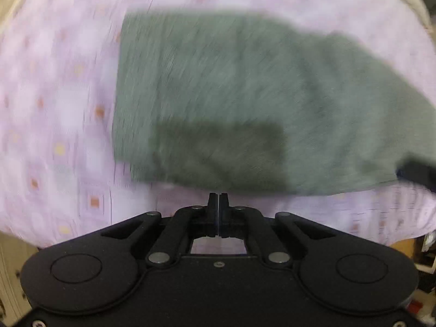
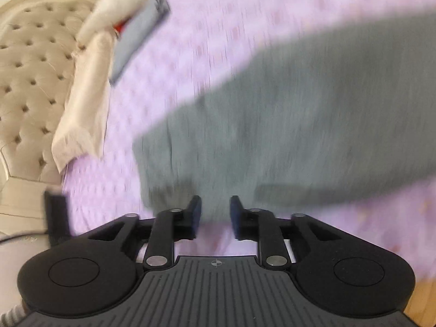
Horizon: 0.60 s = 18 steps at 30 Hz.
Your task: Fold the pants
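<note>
Grey-green pants lie folded flat on a lilac patterned bedsheet. My left gripper is shut and empty, just short of the near edge of the pants. In the right wrist view the pants spread ahead and to the right. My right gripper is open and empty, its fingertips at the near edge of the cloth. The dark tip of the right gripper shows at the right edge of the left wrist view. Both views are motion-blurred.
A beige tufted headboard and cream pillows stand at the left in the right wrist view. A grey flat object lies on the bedsheet near the pillows. A dark object is at the bed's left edge.
</note>
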Motion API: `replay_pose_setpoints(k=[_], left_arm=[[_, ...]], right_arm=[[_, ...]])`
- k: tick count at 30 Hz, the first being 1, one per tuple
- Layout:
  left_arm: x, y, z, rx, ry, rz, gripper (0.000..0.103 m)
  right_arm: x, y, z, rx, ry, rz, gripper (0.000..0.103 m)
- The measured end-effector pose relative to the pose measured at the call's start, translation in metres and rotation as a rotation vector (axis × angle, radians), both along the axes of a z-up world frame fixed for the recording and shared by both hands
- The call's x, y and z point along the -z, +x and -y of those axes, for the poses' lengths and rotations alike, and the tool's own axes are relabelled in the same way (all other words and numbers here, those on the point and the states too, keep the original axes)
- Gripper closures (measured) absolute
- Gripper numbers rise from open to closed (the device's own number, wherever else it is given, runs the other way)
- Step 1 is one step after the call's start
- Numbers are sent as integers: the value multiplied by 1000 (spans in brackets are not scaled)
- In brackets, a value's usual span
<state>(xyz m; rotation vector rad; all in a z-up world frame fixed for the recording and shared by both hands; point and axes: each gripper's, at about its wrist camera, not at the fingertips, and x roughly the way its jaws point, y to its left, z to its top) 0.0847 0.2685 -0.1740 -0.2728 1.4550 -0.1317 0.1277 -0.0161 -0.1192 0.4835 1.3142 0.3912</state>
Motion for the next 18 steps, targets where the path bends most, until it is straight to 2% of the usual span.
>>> replay_pose_setpoints(k=[3,5,8,10,12,14,16,18], left_arm=[[-47,14,12,10,-45,143,101],[-65,29,25,0,-34,234,99],[-70,60,41,-78,-23,286,98],[-61,75,51,-136,-36,300,97],[-42,87,62,-150,-33,267,96],[-23,86,67,-151,2,216,96],[7,79,71,-148,21,110,96],[38,65,69,-180,-8,5,96]], right_arm=[[-12,35,12,-28,-53,128,74],[-8,62,17,-53,-90,187,69],[4,98,13,-114,-144,250,65],[11,117,10,-171,-179,276,64],[19,135,6,-221,-199,291,63],[27,149,2,-276,-210,300,63],[37,161,-6,-347,-226,304,62],[43,169,-17,-416,-236,297,57]])
